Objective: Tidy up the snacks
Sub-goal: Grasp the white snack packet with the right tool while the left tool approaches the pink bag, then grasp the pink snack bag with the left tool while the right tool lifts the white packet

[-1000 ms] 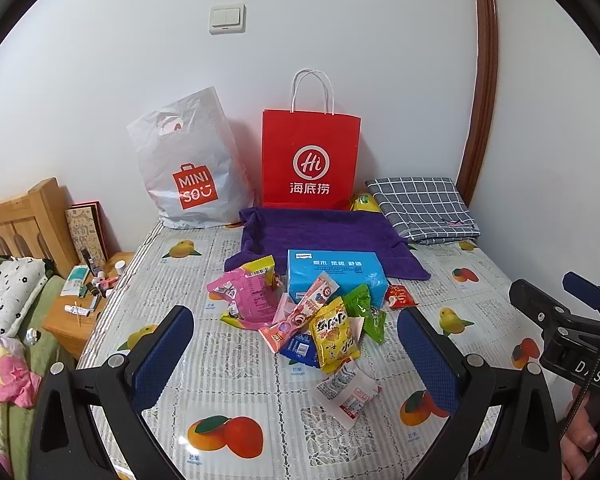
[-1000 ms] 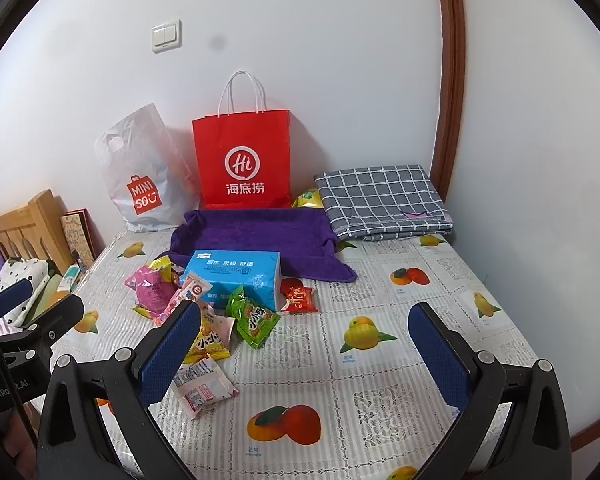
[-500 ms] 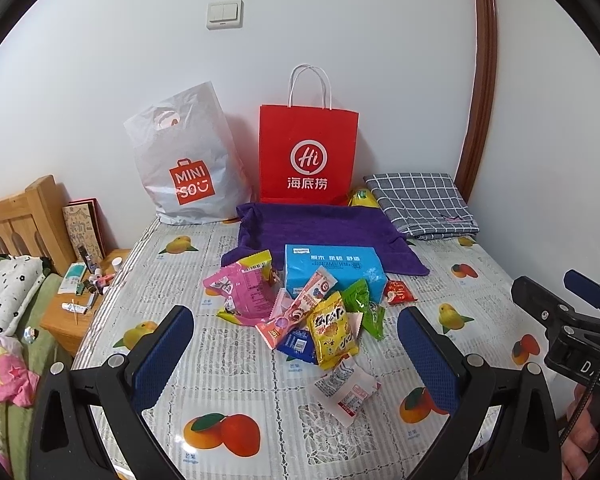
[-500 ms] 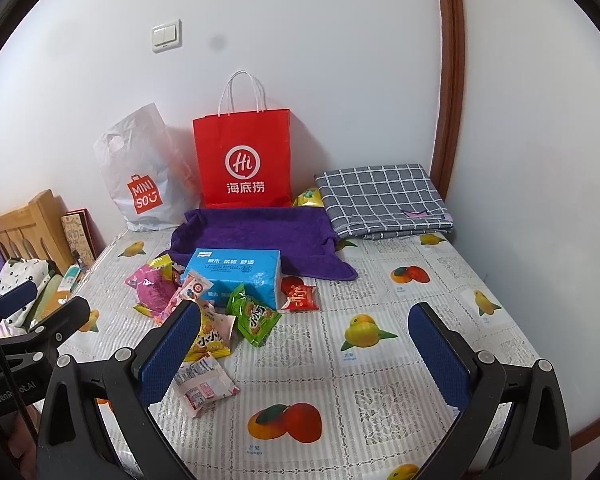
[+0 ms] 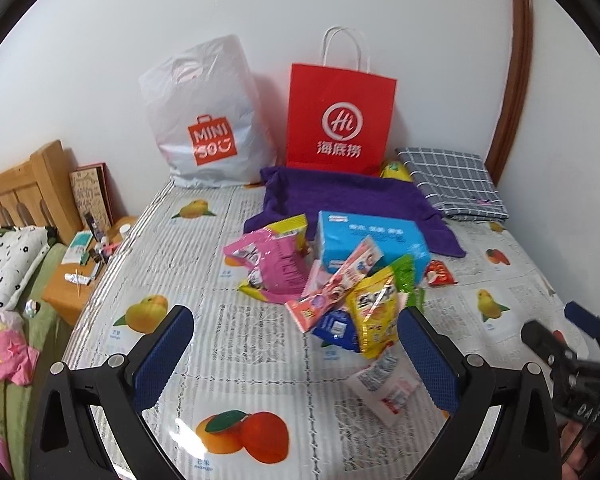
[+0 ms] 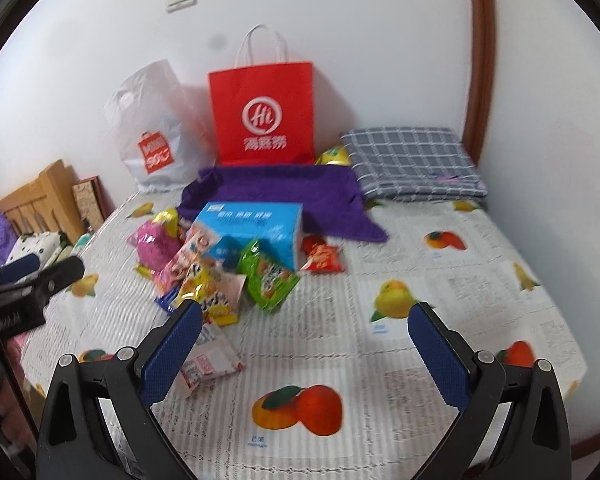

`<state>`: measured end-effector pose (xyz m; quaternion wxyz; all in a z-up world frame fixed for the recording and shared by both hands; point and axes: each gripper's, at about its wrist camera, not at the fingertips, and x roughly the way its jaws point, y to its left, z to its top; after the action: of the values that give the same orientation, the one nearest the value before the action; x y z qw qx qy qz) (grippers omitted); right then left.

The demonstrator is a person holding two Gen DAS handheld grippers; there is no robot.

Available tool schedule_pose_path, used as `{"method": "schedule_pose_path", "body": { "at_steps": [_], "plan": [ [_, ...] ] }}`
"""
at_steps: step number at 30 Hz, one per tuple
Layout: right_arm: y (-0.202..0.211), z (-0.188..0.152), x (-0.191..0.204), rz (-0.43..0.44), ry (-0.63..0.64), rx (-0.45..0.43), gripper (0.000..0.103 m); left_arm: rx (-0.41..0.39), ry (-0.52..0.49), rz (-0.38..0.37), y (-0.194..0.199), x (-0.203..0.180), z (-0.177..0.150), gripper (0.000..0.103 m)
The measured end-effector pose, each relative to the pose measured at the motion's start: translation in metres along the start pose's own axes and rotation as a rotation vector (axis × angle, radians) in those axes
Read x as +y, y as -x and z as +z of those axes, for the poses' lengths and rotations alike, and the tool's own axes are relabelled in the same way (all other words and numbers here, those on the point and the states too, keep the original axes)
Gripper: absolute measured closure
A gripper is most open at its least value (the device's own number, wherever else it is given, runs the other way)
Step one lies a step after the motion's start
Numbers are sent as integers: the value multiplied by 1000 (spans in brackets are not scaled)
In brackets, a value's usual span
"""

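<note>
Blue-padded and spread wide, the left tongs (image 5: pixel 296 344) grip nothing; the right tongs (image 6: pixel 304 340) are equally wide apart and empty. Both hang above a fruit-printed cover (image 5: pixel 188 248) whose small caption under one fruit reads "mango".

Snacks lie in a loose heap ahead of both tongs. From the left wrist, the heap sits just beyond the right fingertip: a yellow packet (image 5: pixel 374 316) stands nearly upright, a long pink-and-red packet (image 5: pixel 336 284) leans with its long axis running up and to the right against a blue box (image 5: pixel 370 242), and a white sachet (image 5: pixel 384 384) lies flat beside that fingertip. A pink bag (image 5: pixel 272 264) lies further left.

From the right wrist, the same heap falls ahead of the left fingertip, which covers part of the white sachet. This view shows more of a green packet (image 6: pixel 268 278) and a small red packet (image 6: pixel 322 258) beside the box.

Only the left view shows a bedside stand (image 5: pixel 80 276) with small items.

Against the far wall, a white bag (image 5: pixel 208 116) reads "MINISO" and a red paper bag (image 5: pixel 340 120) bears "Hi" over Chinese characters.
</note>
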<state>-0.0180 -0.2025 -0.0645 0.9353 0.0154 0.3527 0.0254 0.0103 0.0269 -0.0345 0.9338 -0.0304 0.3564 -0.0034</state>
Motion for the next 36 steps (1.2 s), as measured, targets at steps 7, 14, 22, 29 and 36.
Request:
{"method": "schedule_pose_path", "body": {
  "at_steps": [7,14,22,29,36],
  "plan": [
    [-39,-17,17,141,32,71,4,33,8,41,-31,9,-2,1],
    [-75,-37,43,272,83,149,4,61,19,62,-55,26,-2,1],
    [-97,-53,68,301,175,183,4,80,48,33,-72,45,-1,1],
    [-115,-57,81,262,219,223,6,84,62,22,-86,56,-1,1],
    [-111,-59,77,221,258,200,39,78,48,25,-102,53,-2,1]
  ]
}}
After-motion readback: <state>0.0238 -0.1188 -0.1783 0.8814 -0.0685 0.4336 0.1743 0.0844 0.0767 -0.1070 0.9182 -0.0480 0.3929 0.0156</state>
